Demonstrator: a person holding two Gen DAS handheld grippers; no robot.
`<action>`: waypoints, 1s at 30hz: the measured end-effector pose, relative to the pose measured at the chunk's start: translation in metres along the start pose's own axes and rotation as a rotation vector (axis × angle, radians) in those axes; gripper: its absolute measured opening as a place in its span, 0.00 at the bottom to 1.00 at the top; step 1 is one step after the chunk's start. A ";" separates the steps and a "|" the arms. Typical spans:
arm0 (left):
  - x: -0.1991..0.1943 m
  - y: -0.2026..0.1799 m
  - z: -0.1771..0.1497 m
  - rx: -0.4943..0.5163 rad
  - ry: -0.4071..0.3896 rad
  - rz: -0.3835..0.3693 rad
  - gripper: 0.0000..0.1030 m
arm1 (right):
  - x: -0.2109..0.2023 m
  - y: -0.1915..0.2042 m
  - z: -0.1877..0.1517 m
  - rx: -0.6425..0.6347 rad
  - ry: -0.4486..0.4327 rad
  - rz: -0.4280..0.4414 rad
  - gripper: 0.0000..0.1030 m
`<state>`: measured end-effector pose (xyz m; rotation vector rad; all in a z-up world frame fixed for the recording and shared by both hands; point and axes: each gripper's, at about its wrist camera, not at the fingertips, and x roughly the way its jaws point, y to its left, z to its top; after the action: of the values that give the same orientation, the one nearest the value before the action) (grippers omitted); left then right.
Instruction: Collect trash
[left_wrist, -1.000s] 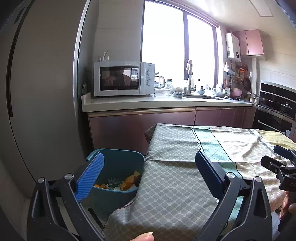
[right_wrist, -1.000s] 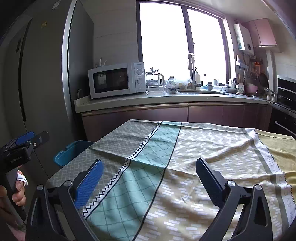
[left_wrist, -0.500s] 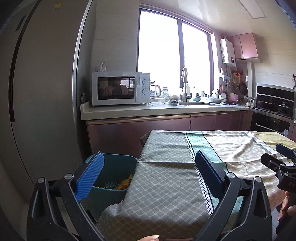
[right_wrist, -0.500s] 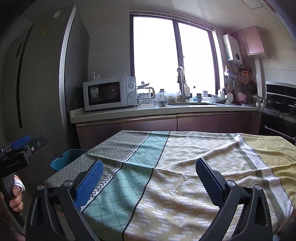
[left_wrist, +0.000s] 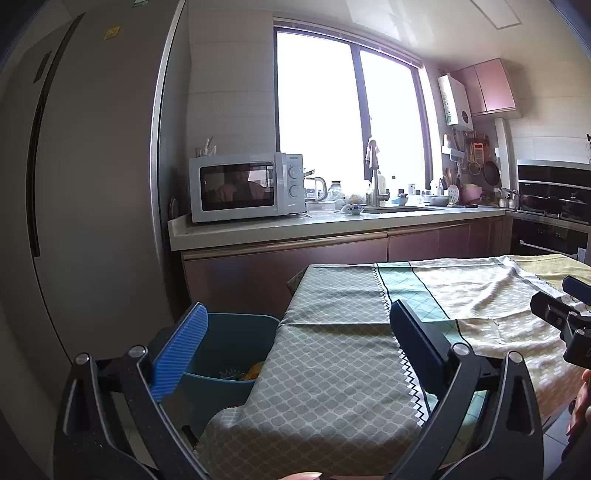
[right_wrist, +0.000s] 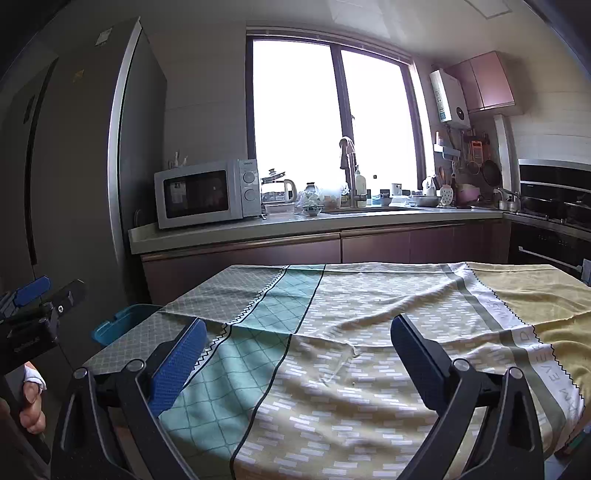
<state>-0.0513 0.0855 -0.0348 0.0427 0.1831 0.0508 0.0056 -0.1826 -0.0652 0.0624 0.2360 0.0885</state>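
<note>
Both grippers hang empty above the cloth-covered surface (right_wrist: 369, 332): the left gripper (left_wrist: 295, 347) and right gripper (right_wrist: 295, 354) each have jaws spread wide. The bin (left_wrist: 236, 343) stands at the surface's left edge with scraps inside. No trash shows on the cloth, so collecting looks finished; next, probably just withdraw.

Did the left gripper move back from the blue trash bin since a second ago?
Yes. The left gripper has pulled back and tilted up: against the microwave, which now sits lower, the bin shows less of its inside.
</note>
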 end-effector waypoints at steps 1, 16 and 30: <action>0.000 0.000 0.000 0.001 -0.001 0.001 0.95 | 0.000 0.000 0.000 0.001 0.001 0.002 0.94; 0.001 -0.001 0.000 0.009 -0.009 0.012 0.95 | 0.001 -0.004 -0.002 0.009 0.000 -0.004 0.94; 0.003 -0.003 -0.001 0.011 -0.011 0.016 0.95 | 0.002 -0.006 -0.003 0.013 -0.001 -0.007 0.94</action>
<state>-0.0482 0.0827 -0.0364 0.0558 0.1717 0.0654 0.0073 -0.1880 -0.0687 0.0749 0.2358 0.0796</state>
